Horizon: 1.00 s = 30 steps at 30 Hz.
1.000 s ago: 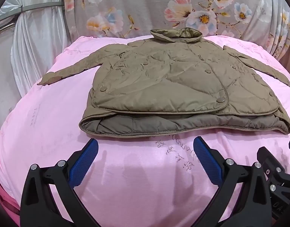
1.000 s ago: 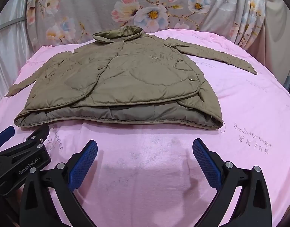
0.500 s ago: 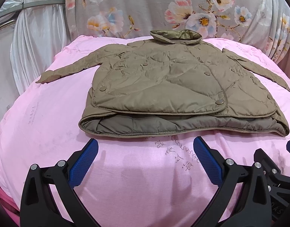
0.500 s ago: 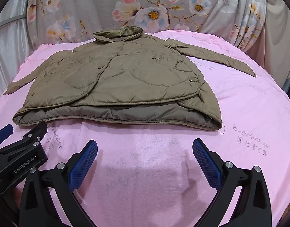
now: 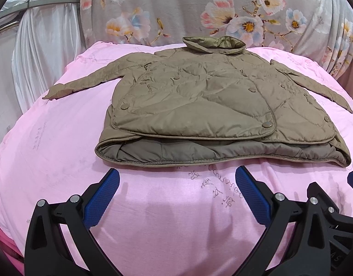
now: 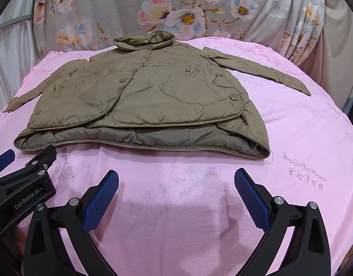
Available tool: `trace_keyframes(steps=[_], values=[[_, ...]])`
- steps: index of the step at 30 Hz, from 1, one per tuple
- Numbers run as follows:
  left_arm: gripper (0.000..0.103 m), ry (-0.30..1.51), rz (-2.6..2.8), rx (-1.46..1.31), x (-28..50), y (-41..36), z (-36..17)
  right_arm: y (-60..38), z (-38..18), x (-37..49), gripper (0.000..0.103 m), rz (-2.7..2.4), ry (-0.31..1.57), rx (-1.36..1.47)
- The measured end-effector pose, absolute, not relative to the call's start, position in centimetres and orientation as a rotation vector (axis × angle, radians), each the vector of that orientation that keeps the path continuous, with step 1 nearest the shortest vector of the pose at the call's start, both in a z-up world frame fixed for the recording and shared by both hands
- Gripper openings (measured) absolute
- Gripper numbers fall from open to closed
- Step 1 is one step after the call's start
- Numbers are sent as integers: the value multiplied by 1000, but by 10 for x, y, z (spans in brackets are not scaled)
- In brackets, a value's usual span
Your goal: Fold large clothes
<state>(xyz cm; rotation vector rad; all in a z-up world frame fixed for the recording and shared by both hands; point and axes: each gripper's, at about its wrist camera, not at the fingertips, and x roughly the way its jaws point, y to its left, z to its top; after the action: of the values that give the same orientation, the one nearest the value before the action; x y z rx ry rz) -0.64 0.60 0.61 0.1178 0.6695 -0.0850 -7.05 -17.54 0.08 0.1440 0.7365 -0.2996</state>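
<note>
An olive quilted jacket (image 5: pixel 211 105) lies on the pink bed (image 5: pixel 61 161), collar at the far side, hem folded up toward the chest, both sleeves spread outward. It also shows in the right wrist view (image 6: pixel 149 101). My left gripper (image 5: pixel 175 177) is open and empty, hovering just in front of the folded hem. My right gripper (image 6: pixel 176 179) is open and empty, also just short of the hem. Each gripper shows at the edge of the other's view: the right gripper (image 5: pixel 333 207) at lower right, the left gripper (image 6: pixel 20 184) at lower left.
The pink bed sheet (image 6: pixel 303 149) extends around the jacket, with printed writing near the front. A floral grey curtain (image 5: pixel 199 11) hangs behind the bed. White drapes (image 5: pixel 38 57) stand at the left.
Both views have shifted slightly: the jacket sits a little higher and farther in the frames. The jacket itself has not moved, and both grippers stay open.
</note>
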Motion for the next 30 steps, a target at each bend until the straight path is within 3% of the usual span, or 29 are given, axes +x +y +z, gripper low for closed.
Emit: trace_keyframes(steps=[30], values=[[98,670,-85,111,-7,5,8,-174,1,-71,98,-302,730,139]])
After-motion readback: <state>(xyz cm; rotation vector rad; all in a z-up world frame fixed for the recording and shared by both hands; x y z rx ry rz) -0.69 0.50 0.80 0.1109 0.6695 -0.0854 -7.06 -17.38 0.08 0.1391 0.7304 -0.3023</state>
